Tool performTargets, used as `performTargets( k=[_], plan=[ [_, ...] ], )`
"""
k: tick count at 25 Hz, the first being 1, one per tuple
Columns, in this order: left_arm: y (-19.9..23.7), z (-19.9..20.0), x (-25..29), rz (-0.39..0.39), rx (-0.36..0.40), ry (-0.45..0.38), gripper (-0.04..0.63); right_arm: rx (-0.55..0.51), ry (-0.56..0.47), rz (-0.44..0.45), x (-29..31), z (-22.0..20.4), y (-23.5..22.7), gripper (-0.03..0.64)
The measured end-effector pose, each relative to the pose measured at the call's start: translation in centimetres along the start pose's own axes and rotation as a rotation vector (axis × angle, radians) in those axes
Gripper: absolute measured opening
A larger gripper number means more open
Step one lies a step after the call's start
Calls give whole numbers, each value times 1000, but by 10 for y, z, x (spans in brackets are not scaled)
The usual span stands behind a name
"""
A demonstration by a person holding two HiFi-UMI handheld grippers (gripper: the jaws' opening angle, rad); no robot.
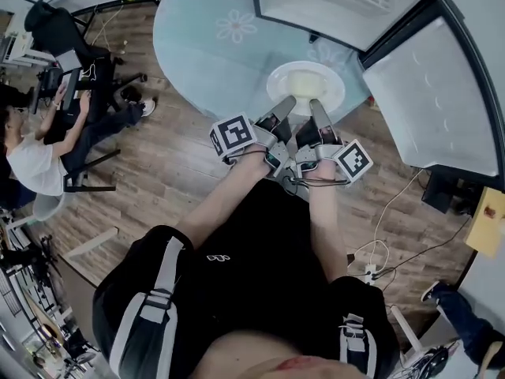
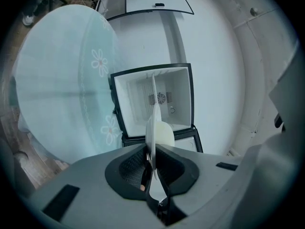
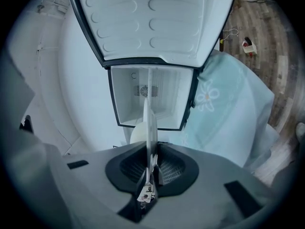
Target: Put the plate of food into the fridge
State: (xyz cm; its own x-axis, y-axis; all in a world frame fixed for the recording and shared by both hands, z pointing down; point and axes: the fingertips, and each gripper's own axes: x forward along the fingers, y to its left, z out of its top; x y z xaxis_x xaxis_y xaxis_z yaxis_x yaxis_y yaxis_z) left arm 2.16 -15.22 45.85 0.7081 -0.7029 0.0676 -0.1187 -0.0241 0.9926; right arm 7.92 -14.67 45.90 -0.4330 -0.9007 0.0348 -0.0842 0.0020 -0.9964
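Note:
A white plate (image 1: 305, 85) with a pale mound of food (image 1: 304, 80) is held over the edge of the round table, facing the open fridge (image 1: 331, 6). My left gripper (image 1: 286, 105) and right gripper (image 1: 318, 109) are both shut on the plate's near rim, side by side. In the left gripper view the plate (image 2: 153, 120) runs edge-on out of the left gripper (image 2: 153, 151), with the food (image 2: 165, 133) to its right. The right gripper view shows the plate (image 3: 149, 123) edge-on in the right gripper (image 3: 151, 154), the food (image 3: 137, 132) on its left. The fridge's white interior (image 3: 147, 97) lies straight ahead.
The fridge door (image 1: 430, 101) stands swung open at the right. A round table with a light blue floral cloth (image 1: 213, 38) sits left of the fridge. A person sits at a desk (image 1: 35, 160) at far left. Cables (image 1: 377, 251) lie on the wood floor.

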Motion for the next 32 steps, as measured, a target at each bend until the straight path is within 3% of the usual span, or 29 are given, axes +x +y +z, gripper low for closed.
performTargets(
  k=[12, 32],
  plan=[
    [21, 0, 42, 66, -9, 53, 41, 61, -24, -41, 14, 34, -26, 46],
    [57, 102, 134, 122, -34, 57, 49, 73, 11, -127, 144, 81, -55, 46]
  ],
)
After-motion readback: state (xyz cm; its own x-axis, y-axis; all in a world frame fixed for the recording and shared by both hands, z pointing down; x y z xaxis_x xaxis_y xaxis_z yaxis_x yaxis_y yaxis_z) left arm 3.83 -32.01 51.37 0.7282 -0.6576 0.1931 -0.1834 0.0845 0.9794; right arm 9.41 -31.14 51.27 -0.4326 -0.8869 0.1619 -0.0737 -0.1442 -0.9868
